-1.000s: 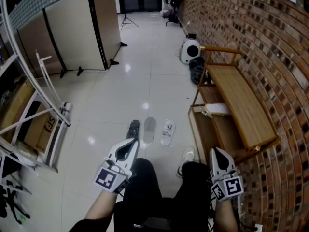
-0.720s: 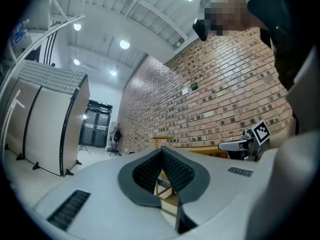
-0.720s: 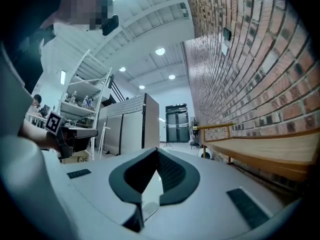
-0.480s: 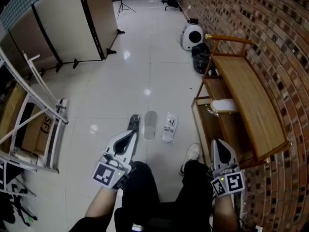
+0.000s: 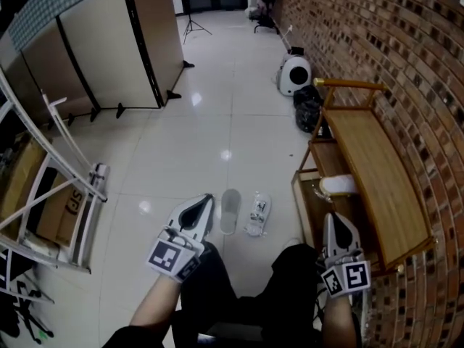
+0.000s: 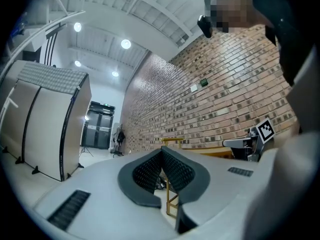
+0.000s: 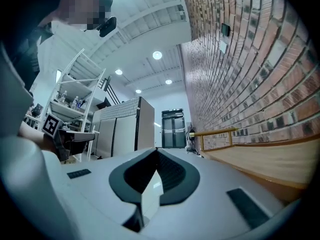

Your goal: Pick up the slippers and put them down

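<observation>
A pale tiled floor [image 5: 210, 136] runs between a brick wall [image 5: 406, 64] on the right and beige partition panels [image 5: 109, 42] on the left. A wooden bench [image 5: 370, 172] stands against the bricks, with a white object [image 5: 338, 185] on its lower shelf; what it is cannot be told. A white metal rack [image 5: 65, 158] leans in at the left edge. A person in dark trousers [image 5: 217, 288] holds the left gripper [image 5: 207, 200] and right gripper [image 5: 330, 217] low and roughly level, both clenched with nothing between the jaws. Two slippers lie side by side on the floor, left of the bench: a grey slipper [image 5: 230, 210] just beside the left gripper's tip and a printed white slipper [image 5: 257, 213] to its right. Neither gripper touches them.
</observation>
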`<state>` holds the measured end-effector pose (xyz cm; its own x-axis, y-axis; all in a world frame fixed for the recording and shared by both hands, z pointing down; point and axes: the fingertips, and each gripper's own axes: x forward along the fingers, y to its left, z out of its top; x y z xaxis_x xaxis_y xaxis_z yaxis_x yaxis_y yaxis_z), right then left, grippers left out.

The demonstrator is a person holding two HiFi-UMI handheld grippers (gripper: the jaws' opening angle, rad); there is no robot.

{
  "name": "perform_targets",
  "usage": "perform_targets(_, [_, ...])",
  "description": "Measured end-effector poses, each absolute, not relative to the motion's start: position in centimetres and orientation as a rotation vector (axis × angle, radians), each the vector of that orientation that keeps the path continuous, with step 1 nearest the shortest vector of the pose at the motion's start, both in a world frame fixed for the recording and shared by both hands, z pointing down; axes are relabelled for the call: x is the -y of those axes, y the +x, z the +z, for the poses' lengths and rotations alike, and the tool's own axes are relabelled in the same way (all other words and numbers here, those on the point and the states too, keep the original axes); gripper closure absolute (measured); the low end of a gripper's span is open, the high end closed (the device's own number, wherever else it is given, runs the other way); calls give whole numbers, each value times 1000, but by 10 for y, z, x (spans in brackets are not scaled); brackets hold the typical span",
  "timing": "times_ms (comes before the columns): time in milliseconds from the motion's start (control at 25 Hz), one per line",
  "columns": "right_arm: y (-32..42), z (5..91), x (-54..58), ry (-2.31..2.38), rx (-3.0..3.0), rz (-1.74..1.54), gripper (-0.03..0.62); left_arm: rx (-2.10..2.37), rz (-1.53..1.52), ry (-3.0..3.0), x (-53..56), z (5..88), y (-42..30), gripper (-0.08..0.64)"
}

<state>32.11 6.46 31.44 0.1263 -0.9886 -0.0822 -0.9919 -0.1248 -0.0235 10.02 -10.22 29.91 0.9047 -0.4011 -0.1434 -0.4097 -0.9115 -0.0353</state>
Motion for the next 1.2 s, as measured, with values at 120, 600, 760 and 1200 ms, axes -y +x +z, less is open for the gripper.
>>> perform_targets(120, [326, 310, -53, -2310, -2010, 85, 583, -629, 220, -3026, 119, 298, 109, 557])
perform_targets(600, [353, 302, -68, -2417, -1929, 125, 583, -469, 224, -3135, 129, 310, 185, 557])
perform_targets(760, [362, 299, -83, -2467, -1852, 136, 583, -351, 209, -3154, 122, 310, 215, 557])
perform_targets(1200, [373, 290, -120, -2595, -1696, 164, 583, -18, 166, -3231, 94, 300, 297, 557])
